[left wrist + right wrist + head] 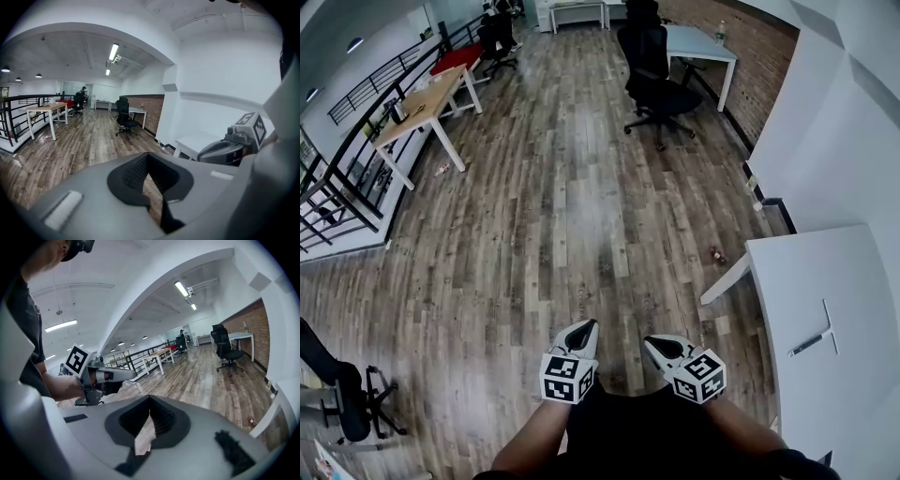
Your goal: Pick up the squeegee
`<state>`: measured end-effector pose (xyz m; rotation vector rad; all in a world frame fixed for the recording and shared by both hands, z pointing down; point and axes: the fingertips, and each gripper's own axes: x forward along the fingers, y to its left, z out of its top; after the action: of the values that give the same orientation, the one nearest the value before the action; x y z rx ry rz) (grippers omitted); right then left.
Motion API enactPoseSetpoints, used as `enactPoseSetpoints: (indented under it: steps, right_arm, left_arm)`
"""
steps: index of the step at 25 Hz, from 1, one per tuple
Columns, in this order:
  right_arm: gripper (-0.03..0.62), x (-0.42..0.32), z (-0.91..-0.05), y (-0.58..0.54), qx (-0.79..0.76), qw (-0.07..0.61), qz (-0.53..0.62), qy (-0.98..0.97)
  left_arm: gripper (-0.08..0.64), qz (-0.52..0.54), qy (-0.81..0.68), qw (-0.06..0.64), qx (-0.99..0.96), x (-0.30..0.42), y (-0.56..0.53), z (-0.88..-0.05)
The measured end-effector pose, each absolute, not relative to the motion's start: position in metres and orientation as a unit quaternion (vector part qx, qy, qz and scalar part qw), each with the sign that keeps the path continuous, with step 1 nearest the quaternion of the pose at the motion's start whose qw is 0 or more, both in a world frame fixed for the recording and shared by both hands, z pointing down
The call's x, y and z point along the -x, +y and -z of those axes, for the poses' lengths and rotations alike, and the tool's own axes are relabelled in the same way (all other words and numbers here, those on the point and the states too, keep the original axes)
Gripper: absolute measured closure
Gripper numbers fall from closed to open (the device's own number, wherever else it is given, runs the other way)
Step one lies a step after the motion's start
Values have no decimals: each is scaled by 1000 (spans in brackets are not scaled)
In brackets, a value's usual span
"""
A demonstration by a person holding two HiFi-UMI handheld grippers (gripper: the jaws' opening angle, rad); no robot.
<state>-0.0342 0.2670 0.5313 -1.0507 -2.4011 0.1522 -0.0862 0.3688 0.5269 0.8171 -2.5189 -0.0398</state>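
Both pairs of jaws are pressing shut, tip against tip, with nothing between them. The left gripper point(584, 326) and the right gripper point(652, 343) are hanging side by side, a little apart, low in the head view over the wooden floor point(572, 216), both pointing ahead and slightly down. The squeegee point(806, 344) is lying flat on the white table point(806, 272), off to the right of the right gripper and well apart from it. Its dark handle is pointing toward the left of the head view and its long blade is crossing the handle's far end. Farther off, a black office chair point(658, 89) is standing by the brick wall point(741, 66), and a wooden desk point(420, 108) is standing near the railing point(347, 178).
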Motion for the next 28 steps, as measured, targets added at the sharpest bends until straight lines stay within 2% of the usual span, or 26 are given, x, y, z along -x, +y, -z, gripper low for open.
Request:
enactPoseSetpoints:
  steps: [6, 28]
  right_arm:
    - [588, 3, -541, 210, 348, 255, -68, -900]
    - [588, -77, -514, 59, 155, 225, -145, -951]
  left_arm:
    - [554, -1, -904, 257, -341, 61, 309, -544]
    - [554, -72, -815, 249, -519, 13, 132, -506]
